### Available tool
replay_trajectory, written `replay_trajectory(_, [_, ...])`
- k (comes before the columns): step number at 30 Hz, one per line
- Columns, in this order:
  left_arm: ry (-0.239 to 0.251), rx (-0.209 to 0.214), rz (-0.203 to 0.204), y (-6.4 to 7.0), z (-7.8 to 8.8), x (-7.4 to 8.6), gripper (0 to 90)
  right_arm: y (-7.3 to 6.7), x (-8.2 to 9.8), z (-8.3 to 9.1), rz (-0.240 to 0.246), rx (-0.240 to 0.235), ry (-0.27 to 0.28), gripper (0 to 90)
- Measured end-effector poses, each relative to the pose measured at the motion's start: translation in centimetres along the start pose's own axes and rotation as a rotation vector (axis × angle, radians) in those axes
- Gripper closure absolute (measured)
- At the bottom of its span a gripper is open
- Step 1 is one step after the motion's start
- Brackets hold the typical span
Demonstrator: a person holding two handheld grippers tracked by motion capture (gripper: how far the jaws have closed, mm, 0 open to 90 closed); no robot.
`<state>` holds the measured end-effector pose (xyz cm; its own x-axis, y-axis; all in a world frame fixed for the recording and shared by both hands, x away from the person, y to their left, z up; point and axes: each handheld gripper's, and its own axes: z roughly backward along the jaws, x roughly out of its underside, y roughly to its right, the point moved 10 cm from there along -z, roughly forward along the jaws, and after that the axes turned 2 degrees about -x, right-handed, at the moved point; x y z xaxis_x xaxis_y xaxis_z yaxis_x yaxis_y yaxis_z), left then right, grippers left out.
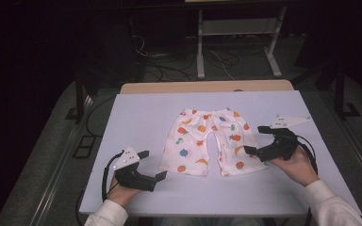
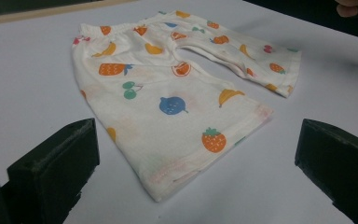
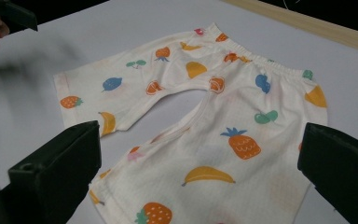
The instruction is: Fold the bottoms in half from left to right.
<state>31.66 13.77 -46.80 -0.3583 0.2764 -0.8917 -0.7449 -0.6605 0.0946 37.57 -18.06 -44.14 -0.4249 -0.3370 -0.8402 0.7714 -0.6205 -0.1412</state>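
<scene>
Currently: white fruit-print cotton shorts [image 1: 210, 142] flat on pale table [image 1: 136, 113]. L gripper [image 1: 153, 165], R gripper [image 1: 257, 140]: jaws wide, empty. Likely fold; nip hem corners squarely, lift evenly.

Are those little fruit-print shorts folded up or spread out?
Spread out. The shorts lie flat on the table, waistband at the far side, both legs apart and unfolded.
</scene>
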Motion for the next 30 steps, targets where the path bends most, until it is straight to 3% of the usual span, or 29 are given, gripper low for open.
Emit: replay_trajectory(30, [-0.001, 0.003, 0.002, -0.1, -0.1, 0.0, 0.0, 2.0, -4.2, -4.8, 0.005, -0.006, -0.026, 0.0])
